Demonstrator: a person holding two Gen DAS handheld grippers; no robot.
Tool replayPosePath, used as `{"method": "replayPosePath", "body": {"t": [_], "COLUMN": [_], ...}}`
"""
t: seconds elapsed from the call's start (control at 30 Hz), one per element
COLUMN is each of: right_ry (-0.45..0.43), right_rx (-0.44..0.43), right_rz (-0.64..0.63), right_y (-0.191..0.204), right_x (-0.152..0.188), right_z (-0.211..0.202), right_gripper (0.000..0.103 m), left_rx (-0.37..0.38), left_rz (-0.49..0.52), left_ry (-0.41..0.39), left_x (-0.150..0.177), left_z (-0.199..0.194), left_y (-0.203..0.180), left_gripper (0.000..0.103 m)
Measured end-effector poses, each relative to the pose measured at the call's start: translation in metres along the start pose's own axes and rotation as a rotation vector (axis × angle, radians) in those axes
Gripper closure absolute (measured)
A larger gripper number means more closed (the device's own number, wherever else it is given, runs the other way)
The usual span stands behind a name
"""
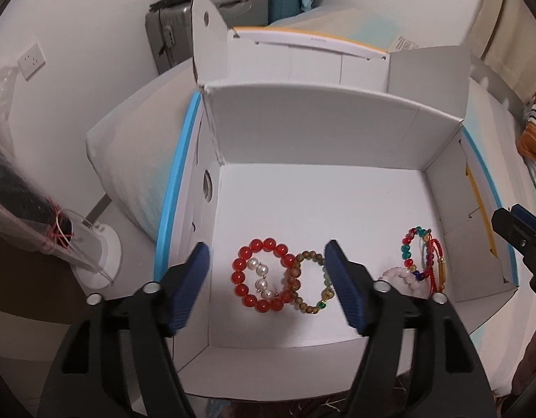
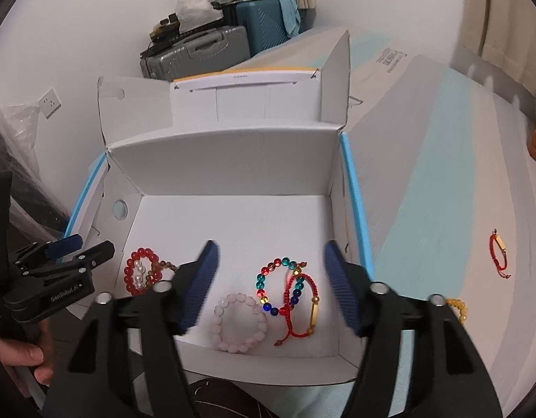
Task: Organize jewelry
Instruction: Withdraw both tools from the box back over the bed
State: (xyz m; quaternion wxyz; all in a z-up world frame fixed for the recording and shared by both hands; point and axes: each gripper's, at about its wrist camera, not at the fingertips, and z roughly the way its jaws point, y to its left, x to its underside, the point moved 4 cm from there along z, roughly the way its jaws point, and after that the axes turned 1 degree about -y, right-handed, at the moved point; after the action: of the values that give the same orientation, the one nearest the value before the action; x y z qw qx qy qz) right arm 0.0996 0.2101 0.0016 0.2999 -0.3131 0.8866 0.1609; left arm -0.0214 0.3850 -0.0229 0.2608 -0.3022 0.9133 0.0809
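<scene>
Lifting both wide-open, empty grippers, left [image 1: 268, 278] & right [image 2: 269, 280], straight up clears the box [image 2: 226, 149] w/o snagging bracelets; next fetch the red cord bracelet [image 2: 499, 254] at frame right.

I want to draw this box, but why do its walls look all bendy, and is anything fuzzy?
Left wrist view: the fisheye lens bows the white box's straight walls and darkens the corners; the red bead bracelet is sharp. Right wrist view: the same bending; the pink bracelet looks pale and a little soft, and the bed cover smears toward the right edge.
</scene>
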Motion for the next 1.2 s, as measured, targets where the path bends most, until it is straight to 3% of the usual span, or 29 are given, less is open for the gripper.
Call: {"method": "replayPosePath", "body": {"t": [0.07, 0.2, 0.27, 0.53, 0.77, 1.2], "right_ry": [-0.028, -0.08, -0.097, -0.109, -0.124, -0.07], "right_rx": [0.004, 0.038, 0.059, 0.147, 0.218, 0.31], "right_rz": [0.001, 0.012, 0.015, 0.053, 0.094, 0.205], "right_y": [-0.003, -0.017, -0.03, -0.089, -0.151, -0.259], "right_x": [-0.002, -0.007, -0.007, -0.002, 0.003, 0.036], "right_z": [-0.008, -0.024, -0.031, -0.053, -0.074, -0.082], "right_gripper": [0.026, 0.01, 0.008, 0.008, 0.008, 0.008], "left_rx": [-0.004, -0.002, 0.008, 0.054, 0.115, 0.215], "left_rz": [0.007, 0.032, 0.056, 0.079, 0.148, 0.302], "left_ry": [-0.018, -0.061, -0.07, -0.095, -0.122, -0.12], "left_x": [-0.002, -0.004, -0.004, -0.001, 0.003, 0.023], "left_z": [-0.006, -0.018, -0.022, -0.034, -0.049, -0.054], "left_y": [-0.004, -0.019, -0.031, -0.072, -0.131, -0.243], "left_gripper": [0.02, 0.009, 0.007, 0.006, 0.006, 0.006]}}
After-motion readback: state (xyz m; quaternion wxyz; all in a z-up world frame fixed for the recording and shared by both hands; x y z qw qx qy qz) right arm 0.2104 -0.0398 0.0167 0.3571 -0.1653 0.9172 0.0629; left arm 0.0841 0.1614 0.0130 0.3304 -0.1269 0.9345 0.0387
